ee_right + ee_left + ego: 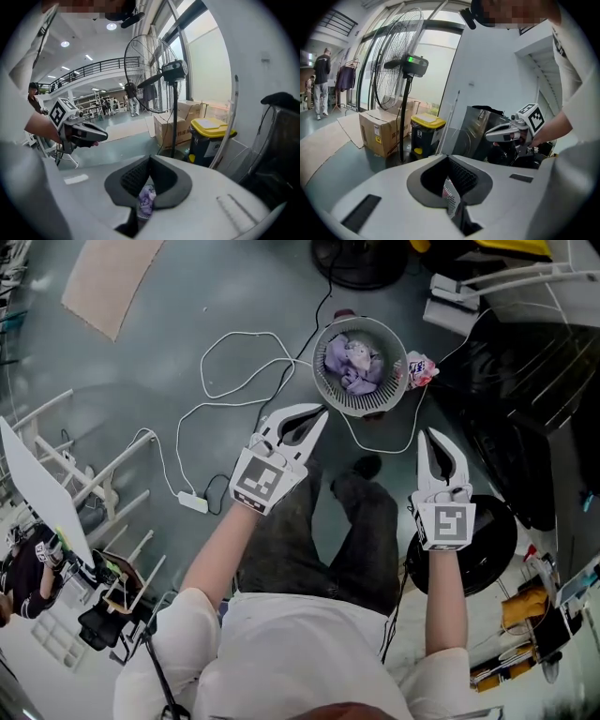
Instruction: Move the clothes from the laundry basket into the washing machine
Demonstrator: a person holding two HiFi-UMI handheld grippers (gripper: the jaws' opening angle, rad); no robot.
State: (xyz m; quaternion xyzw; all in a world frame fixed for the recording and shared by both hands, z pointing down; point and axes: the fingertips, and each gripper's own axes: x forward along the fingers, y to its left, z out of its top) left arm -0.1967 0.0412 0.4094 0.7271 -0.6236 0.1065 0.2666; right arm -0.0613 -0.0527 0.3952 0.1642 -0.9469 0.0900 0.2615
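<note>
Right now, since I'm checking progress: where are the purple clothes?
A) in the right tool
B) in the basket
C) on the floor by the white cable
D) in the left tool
B: the purple clothes lie heaped inside the round basket.

Looks like a large open workshop hall or test lab. Shown by a grey painted floor (187, 296) strewn with a white cable (234, 362), a tall pedestal fan (401, 61), cardboard boxes (382, 131), a yellow-lidded bin (425, 133), floor-to-ceiling windows (433, 65), a railed mezzanine (93, 70) under ceiling lights (65, 44), and a person (321, 82) standing far off.
</note>
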